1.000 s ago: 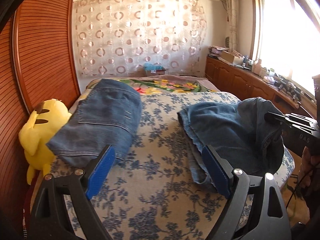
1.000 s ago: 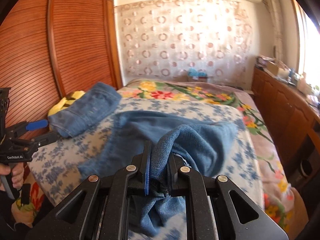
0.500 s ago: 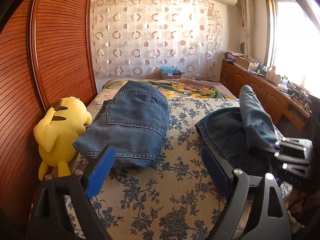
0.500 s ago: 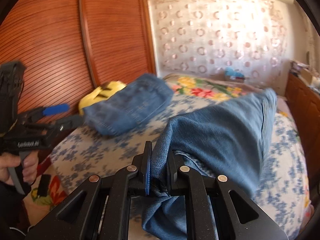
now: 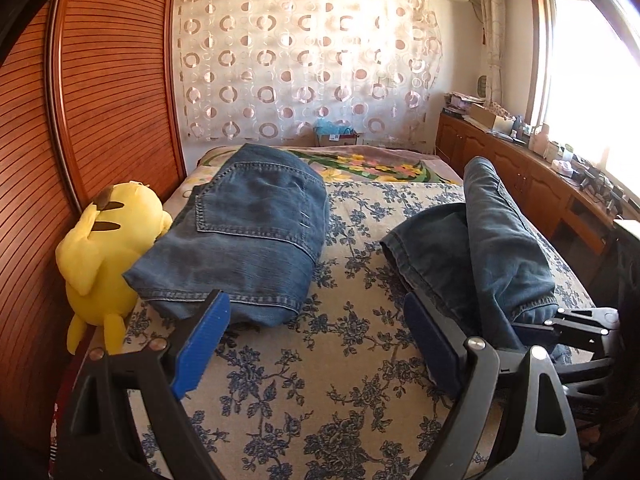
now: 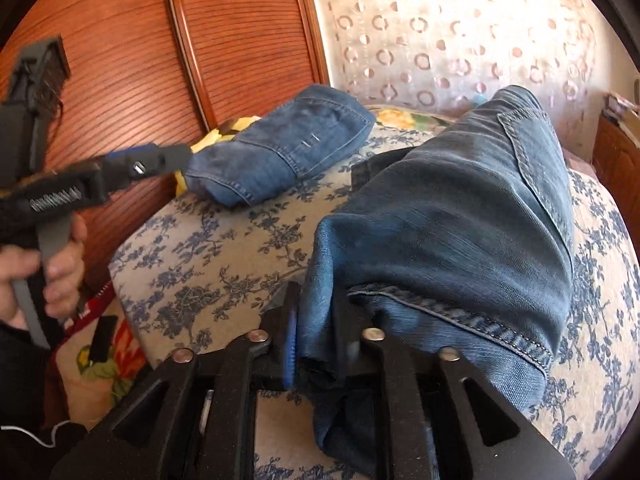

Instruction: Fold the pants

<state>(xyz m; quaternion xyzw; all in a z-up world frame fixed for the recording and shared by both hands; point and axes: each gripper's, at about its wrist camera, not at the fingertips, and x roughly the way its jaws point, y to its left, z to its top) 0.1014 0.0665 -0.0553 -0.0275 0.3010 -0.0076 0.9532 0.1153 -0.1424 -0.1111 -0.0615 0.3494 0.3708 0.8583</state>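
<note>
R tool (image 6: 316,340) jaws just been opening, jeans (image 6: 460,232) fold still between them on bed (image 6: 224,256) (near edge). L tool (image 5: 316,344) wide open, empty, over bedspread.

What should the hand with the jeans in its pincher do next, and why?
Probably finish letting go and pull back. The right gripper has just been opening, with a bunched fold of the blue denim jeans between its jaws, and the folded part already lies over the rest on the blue-flowered bedspread. The left gripper is open and empty.
</note>
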